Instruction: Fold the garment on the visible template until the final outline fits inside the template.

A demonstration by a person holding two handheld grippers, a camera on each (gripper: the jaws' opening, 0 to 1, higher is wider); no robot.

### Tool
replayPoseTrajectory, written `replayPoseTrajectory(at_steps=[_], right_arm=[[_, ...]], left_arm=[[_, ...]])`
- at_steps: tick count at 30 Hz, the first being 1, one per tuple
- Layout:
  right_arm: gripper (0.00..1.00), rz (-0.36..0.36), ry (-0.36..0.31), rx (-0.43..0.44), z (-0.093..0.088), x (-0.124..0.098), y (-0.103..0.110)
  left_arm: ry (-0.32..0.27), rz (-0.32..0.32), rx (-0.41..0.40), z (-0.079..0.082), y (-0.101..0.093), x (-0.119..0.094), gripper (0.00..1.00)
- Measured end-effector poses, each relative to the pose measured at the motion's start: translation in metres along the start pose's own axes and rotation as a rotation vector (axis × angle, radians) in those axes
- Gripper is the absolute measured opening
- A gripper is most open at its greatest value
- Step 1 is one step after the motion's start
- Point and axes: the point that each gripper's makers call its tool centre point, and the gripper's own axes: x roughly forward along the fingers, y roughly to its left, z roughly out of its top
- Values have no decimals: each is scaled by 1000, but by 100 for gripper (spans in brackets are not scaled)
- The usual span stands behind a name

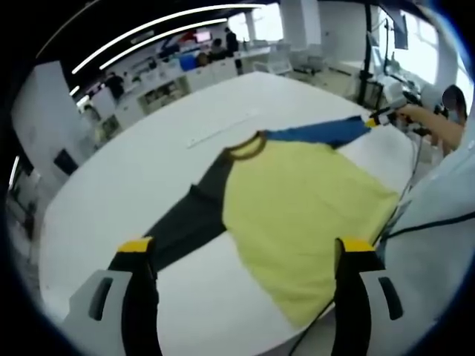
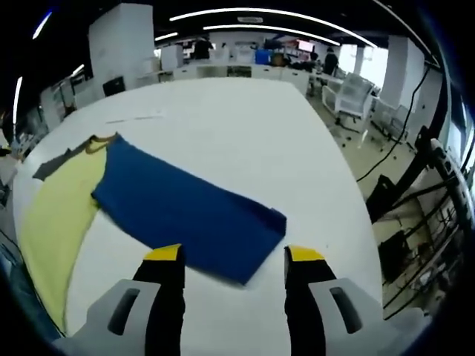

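Left gripper view: the left gripper (image 1: 246,256) is seen nearest, its yellow-tipped jaws spread wide with nothing between them, raised above the table (image 1: 148,159). Beyond the jaws the shirt (image 1: 297,200) is laid flat on the table: a yellow body, a dark grey sleeve (image 1: 185,219) stretched toward the left jaw, a brown collar (image 1: 247,146) at the far end of the body, and a blue sleeve (image 1: 319,132) running from the collar toward the other gripper (image 1: 387,113). A hand (image 1: 415,115) is seen just beyond that gripper.

Right gripper view: the right gripper (image 2: 233,256) is shown with jaws parted and empty, the cuff end of the blue sleeve (image 2: 189,211) lying between and just beyond the tips. Past the sleeve, the yellow body (image 2: 63,208) and collar (image 2: 99,142) are seen.
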Motion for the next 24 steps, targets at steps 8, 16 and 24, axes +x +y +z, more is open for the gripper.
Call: replayPoseTrajectory(at_steps=[8, 16, 24], right_arm=[[49, -31, -19, 37, -2, 3, -8], [42, -47, -32, 68, -2, 7, -10], [35, -48, -16, 97, -8, 11, -14]], left_arm=[[-1, 4, 1, 1, 1, -2, 95], [-2, 1, -1, 0, 0, -2, 95], [9, 2, 0, 0, 0, -2, 94]])
